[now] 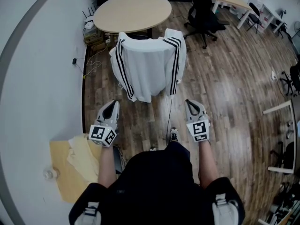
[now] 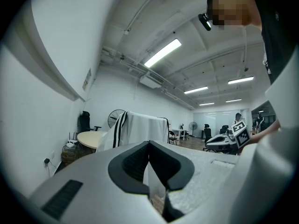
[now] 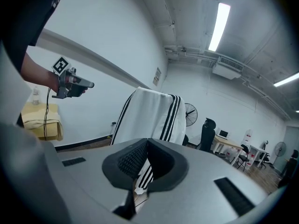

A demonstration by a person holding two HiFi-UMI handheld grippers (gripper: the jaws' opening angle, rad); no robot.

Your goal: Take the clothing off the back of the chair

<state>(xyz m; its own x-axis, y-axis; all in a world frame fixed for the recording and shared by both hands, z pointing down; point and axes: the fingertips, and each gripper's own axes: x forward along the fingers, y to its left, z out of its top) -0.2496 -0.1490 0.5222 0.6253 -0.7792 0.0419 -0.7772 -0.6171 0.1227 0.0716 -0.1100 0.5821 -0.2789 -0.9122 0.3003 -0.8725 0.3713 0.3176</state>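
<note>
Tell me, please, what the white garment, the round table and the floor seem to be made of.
The white garment looks like soft, matte fabric, perhaps synthetic knit: it hangs in folds, with black stripes. The round table seems light wood or laminate, with a smooth, even top. The floor looks like brown wood planks or wood-look laminate, faintly glossy.

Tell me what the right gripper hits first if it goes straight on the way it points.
Most likely the white black-striped jacket hanging ahead. The right gripper, shut and empty, aims at its lower part, and nothing shows in between. How far off the jacket is stays unclear.
</note>
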